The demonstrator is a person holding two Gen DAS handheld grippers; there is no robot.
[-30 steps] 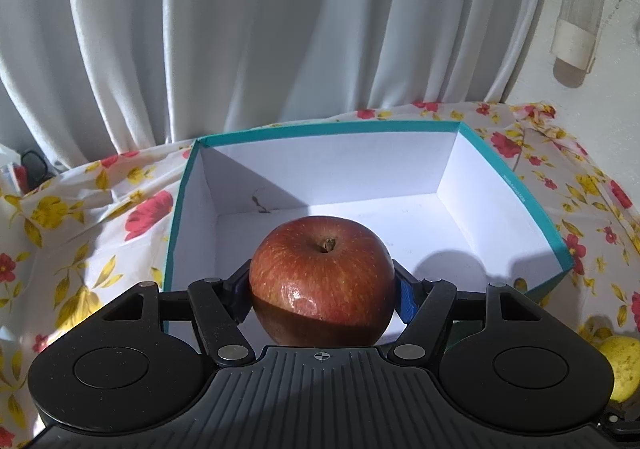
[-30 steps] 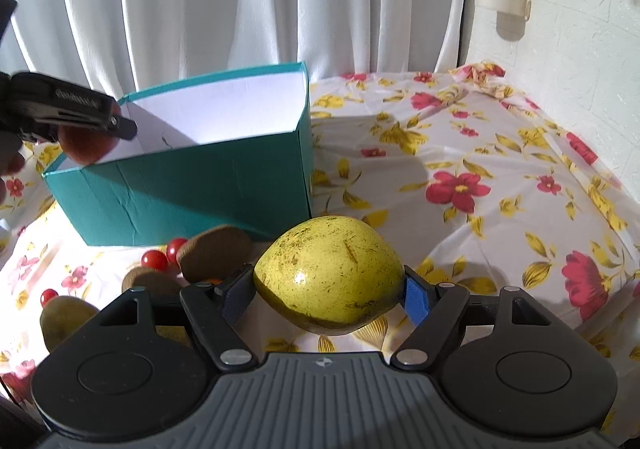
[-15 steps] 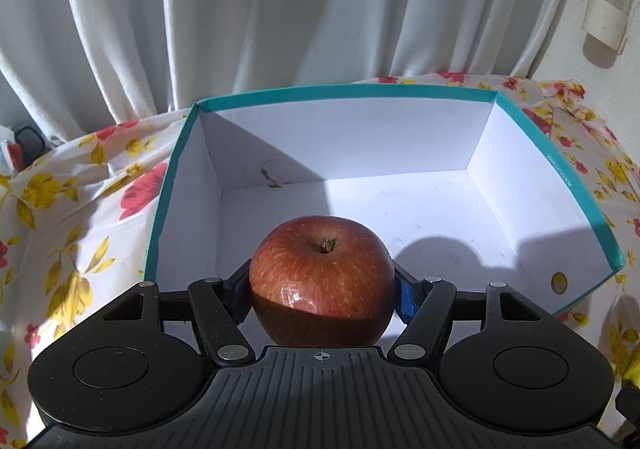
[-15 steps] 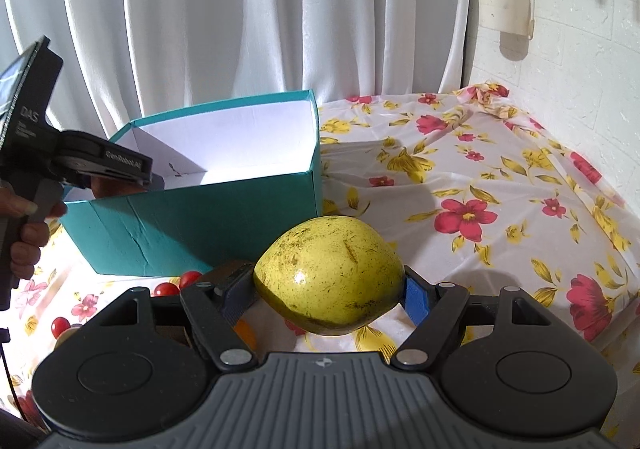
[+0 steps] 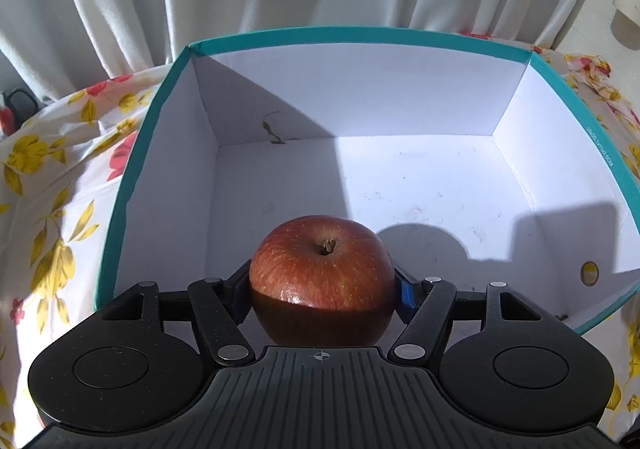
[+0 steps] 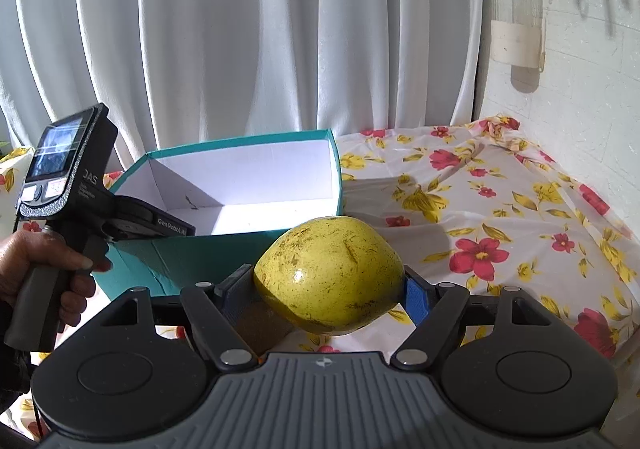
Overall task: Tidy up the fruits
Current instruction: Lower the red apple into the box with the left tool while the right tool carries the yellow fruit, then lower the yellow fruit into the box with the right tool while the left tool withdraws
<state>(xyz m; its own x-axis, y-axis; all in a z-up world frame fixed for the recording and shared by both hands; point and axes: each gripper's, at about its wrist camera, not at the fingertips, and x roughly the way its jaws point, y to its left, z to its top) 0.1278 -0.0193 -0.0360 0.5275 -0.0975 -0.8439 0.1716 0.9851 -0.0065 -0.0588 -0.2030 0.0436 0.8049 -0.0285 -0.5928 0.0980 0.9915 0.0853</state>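
Our left gripper (image 5: 322, 289) had its jaws clamped on a red apple (image 5: 322, 277), held over the near edge of the teal box (image 5: 360, 34). Our right gripper (image 6: 328, 289) squeezed a yellow fruit (image 6: 328, 273) just beside the box, above the flowery cloth (image 6: 500, 217)

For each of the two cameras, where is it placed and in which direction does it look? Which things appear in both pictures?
Left wrist: sits on the left tool, looks steeply down into the teal box; shows its fingers clamping a red apple.
Right wrist: sits on the right tool, looks across the floral tablecloth toward the white curtain; shows its fingers clamping a yellow fruit, plus the person's hand holding the left tool.
Shared: box, tablecloth, curtain.
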